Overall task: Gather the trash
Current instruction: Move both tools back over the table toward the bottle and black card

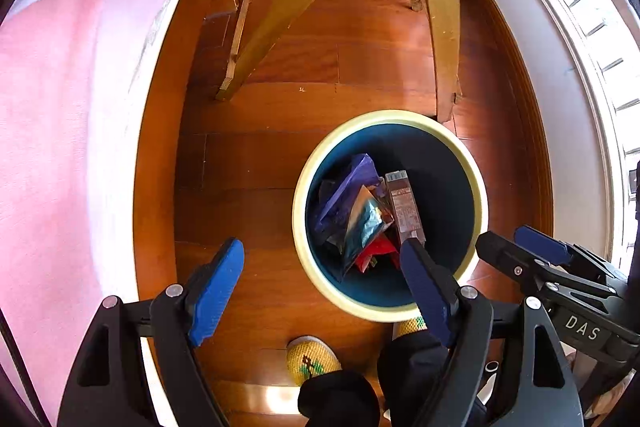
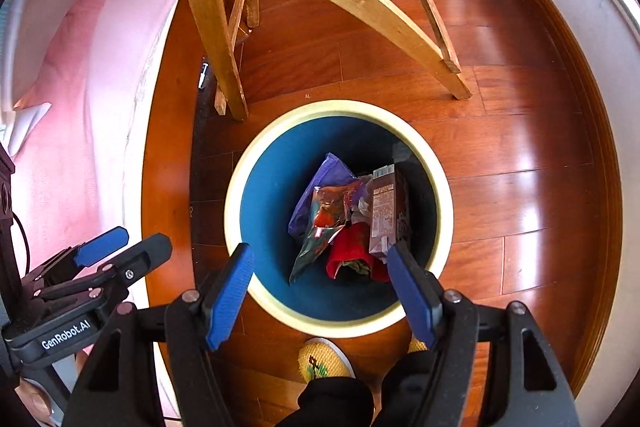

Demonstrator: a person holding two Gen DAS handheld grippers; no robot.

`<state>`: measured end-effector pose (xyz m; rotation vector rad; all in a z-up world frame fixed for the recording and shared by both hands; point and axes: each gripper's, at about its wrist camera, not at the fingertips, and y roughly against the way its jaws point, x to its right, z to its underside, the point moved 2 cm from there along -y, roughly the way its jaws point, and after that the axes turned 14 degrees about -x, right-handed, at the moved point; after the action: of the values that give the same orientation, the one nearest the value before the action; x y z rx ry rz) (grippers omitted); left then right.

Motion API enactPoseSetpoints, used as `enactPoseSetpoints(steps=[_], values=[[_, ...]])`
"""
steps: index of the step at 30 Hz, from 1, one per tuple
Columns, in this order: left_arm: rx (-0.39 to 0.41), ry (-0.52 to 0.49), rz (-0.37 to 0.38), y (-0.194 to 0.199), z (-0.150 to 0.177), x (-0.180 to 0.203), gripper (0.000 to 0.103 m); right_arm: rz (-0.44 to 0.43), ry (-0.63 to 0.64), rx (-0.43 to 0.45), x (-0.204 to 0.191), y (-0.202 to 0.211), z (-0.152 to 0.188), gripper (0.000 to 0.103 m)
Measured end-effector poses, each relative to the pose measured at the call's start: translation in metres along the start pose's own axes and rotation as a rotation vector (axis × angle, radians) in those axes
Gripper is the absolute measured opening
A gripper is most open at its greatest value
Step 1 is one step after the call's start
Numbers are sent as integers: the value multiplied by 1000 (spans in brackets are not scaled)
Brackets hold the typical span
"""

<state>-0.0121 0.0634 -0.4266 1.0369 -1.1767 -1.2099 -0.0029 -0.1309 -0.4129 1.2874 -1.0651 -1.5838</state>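
Blue-padded left tongs (image 1: 320, 291) hang wide apart with nothing between them, and our right tongs (image 2: 320, 295) gape just as empty above the bin (image 2: 236, 195). Down inside we see the trash: a purple bag (image 2: 320, 175), a foil packet (image 2: 326, 223), something red (image 2: 348, 251) and a brown carton (image 2: 386, 211) leaning on the wall. Whether more litter waits elsewhere we can't tell from here. Risk now: our slippered feet (image 2: 320, 359) stand just beside the bin, so a careless step or low swing could tip it over.
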Motion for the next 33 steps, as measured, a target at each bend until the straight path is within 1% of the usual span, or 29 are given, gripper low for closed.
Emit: enactPoseSetpoints(steps=[7,10,14,18,27,33], values=[[9,16,-15,59,25,7,79,25,12,40,-22,57,23,70],[14,16,-25,88,36,9,79,22,6,52,-34,88,33,70],[31,12,-20,130,49,13,79,28,19,73,-50,130,45,70],[60,-1,-18,173,61,16,79,37,31,98,-65,169,58,70],[116,-28,-21,254,90,22,79,52,68,148,-96,245,89,70],[195,-75,-37,314,101,33,79,82,123,224,-116,297,103,70]])
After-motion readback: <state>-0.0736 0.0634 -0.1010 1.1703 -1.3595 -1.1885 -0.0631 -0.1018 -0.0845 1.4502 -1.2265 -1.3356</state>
